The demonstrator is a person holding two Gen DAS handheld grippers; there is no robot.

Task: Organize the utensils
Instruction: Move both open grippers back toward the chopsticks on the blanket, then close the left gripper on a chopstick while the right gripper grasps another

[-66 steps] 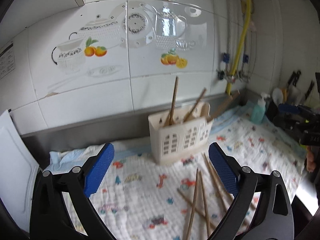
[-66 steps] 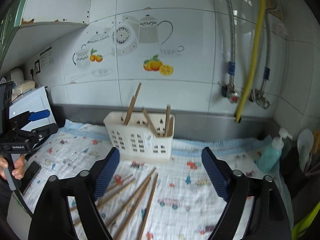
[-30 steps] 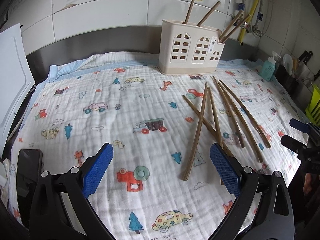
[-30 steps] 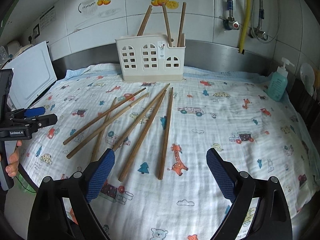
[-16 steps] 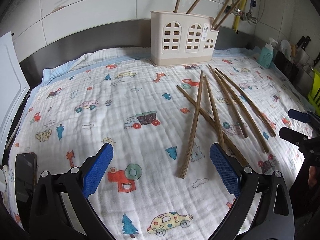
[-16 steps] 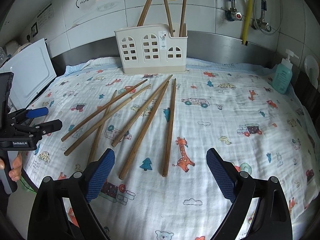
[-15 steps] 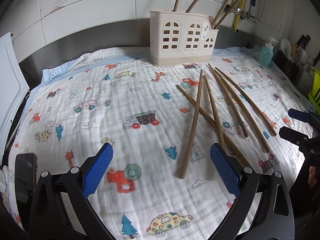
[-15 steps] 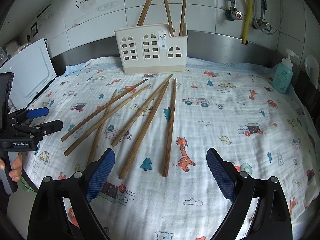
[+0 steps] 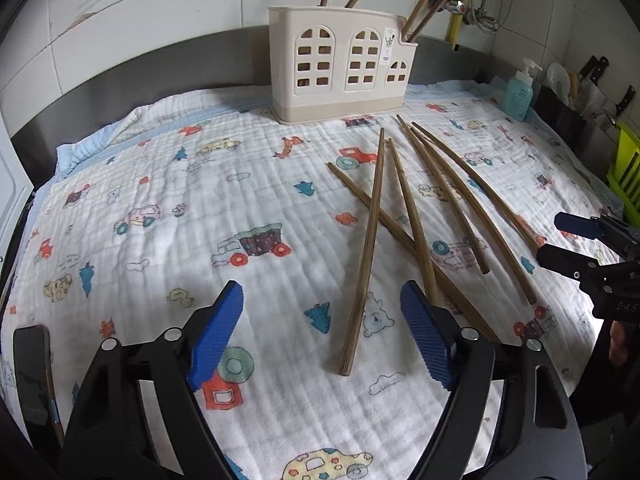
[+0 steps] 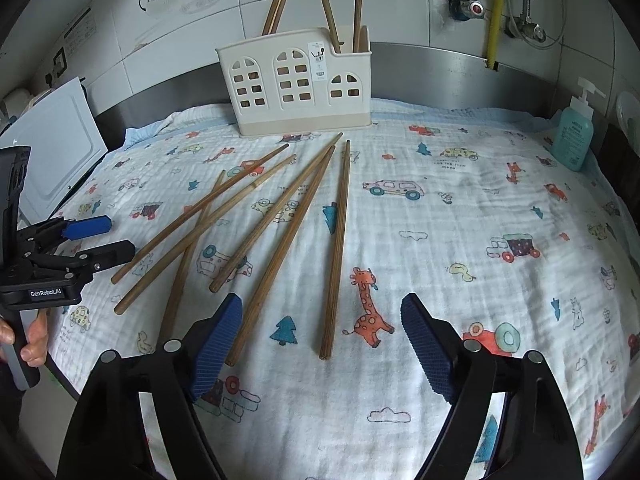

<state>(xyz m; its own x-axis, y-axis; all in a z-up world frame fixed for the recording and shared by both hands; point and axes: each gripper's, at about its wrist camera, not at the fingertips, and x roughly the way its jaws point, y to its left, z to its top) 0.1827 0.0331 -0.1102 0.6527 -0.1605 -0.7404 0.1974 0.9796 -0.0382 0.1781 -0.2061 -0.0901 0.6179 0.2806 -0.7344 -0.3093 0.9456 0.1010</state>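
— Both tools have come lower over the cloth since the earlier frames, and their jaws have just been closing a little. The left tool (image 9: 322,334) is released, with the near end of one chopstick (image 9: 366,240) lying between its pads untouched. The right tool (image 10: 322,338) is also released, another chopstick (image 10: 336,248) lying between its pads.

— How do the chopsticks look?

— Six long brown wooden sticks lie loose, fanned and partly crossing, on a white printed cloth (image 10: 460,208) covering the worktop.

— And the room?

— White tiled wall, a steel strip behind, a yellow pipe (image 10: 496,8), a teal soap bottle (image 10: 574,136).

— Any container?

— A cream holder (image 10: 296,92) with arched cut-outs stands upright at the back, several chopsticks leaning in it.
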